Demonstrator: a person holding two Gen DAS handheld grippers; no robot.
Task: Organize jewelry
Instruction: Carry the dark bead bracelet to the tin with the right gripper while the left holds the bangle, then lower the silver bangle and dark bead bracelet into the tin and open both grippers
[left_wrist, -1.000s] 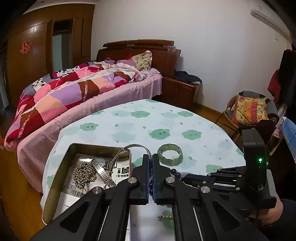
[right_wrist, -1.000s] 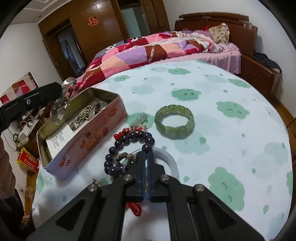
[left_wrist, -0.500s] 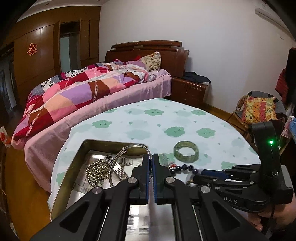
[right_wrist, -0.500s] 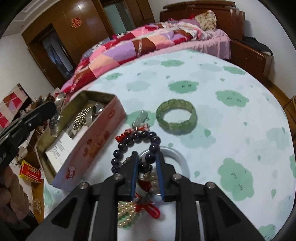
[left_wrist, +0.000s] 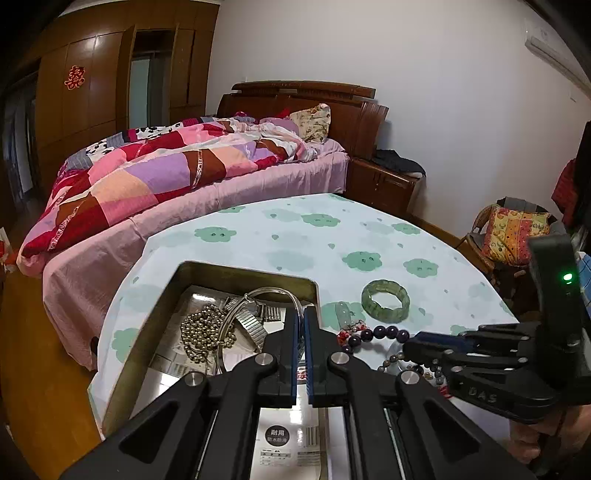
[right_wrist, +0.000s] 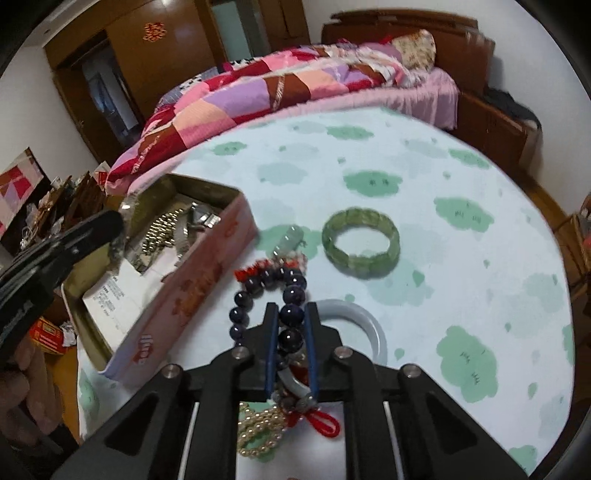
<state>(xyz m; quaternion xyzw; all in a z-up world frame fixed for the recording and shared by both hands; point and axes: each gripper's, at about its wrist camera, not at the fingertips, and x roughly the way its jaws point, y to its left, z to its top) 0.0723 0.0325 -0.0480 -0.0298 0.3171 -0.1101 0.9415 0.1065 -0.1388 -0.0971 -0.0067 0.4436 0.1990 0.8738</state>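
Two hand-held tools work over a round desk (left_wrist: 280, 236) covered in a pale cloth printed with green clouds. Left tool (left_wrist: 300, 321): clenched on a thin silver bangle (left_wrist: 258, 293), whose loop arches over the open tin (left_wrist: 236, 275); the tool hangs above the tin's near right corner. Inside the tin lie a string of small metallic beads (left_wrist: 201, 330), a metal watch band (left_wrist: 245, 321) and printed paper on the bottom. Right tool (right_wrist: 291, 321): its jaws are closing around a bracelet of dark purple beads (right_wrist: 291, 295), with several beads between the blue pads; the far part of the bead loop lies on the cloth just right of the tin's pink outer wall (right_wrist: 192, 295). A white bangle (right_wrist: 365, 321) lies under and just right of this tool, a pearl strand (right_wrist: 258, 432) and a red knotted cord (right_wrist: 325, 424) beneath its frame. Green stone bracelet (right_wrist: 360, 242): flat on the cloth, apart from the tin, beyond the purple beads. A pale jade pendant (right_wrist: 290, 238) rests between it and the tin. Background: a bed (left_wrist: 192, 166) with a patchwork quilt behind the desk.
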